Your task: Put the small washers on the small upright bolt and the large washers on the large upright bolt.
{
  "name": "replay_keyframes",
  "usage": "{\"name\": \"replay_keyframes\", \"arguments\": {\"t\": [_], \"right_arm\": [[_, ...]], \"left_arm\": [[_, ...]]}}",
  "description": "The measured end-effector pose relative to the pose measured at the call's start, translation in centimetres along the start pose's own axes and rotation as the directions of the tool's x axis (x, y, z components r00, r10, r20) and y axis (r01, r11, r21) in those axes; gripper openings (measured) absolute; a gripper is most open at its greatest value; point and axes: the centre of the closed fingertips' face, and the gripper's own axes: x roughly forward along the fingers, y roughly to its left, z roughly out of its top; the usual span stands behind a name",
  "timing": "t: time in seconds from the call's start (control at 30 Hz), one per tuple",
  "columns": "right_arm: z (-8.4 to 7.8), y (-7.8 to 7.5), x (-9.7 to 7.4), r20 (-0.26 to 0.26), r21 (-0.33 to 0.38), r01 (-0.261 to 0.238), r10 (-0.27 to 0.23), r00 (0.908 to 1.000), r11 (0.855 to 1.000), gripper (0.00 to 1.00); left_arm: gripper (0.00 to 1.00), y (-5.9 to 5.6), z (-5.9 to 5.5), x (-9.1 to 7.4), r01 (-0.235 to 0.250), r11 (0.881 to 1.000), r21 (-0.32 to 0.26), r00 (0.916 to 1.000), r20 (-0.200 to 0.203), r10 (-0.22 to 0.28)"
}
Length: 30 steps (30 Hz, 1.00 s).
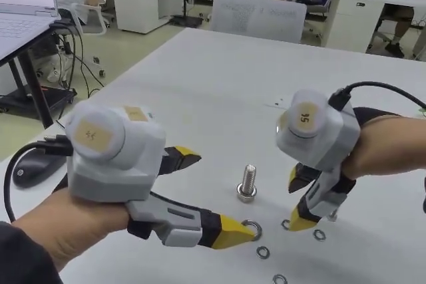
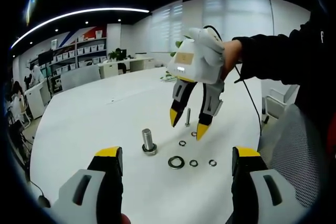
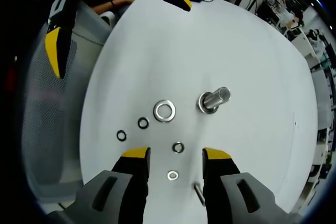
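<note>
The large upright bolt [image 1: 247, 184] [image 2: 148, 141] [image 3: 214, 99] stands mid-table. A large washer [image 1: 251, 229] [image 2: 176, 161] [image 3: 164, 110] lies flat beside it, next to the lower yellow tip of my left gripper [image 1: 213, 194] [image 2: 177, 153], which is open and empty. Several small washers [image 1: 263, 252] [image 2: 193, 163] [image 3: 143, 123] lie scattered nearby. My right gripper [image 1: 295, 203] [image 3: 177, 153] hangs open, tips down, over one small washer [image 3: 178, 147]. The small upright bolt [image 2: 187, 116] [image 3: 198, 192] stands just beyond it, mostly hidden in the head view.
The white table [image 1: 219, 84] stretches away behind the bolts. A mouse [image 1: 33, 164] sits at its left edge. A laptop [image 1: 26, 4] rests on a desk to the left, and a grey chair [image 1: 259, 18] stands at the far end.
</note>
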Motion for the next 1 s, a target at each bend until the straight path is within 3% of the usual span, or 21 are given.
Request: {"name": "replay_keyframes", "arguments": {"t": [1.0], "right_arm": [[3.9,1.7,2.4,0.037,-0.032,-0.046,0.047,0.9982,0.998,0.39]], "left_arm": [[0.85,0.0,0.0,-0.3,-0.005,1.000,-0.002,1.0000,0.008,0.005]]}}
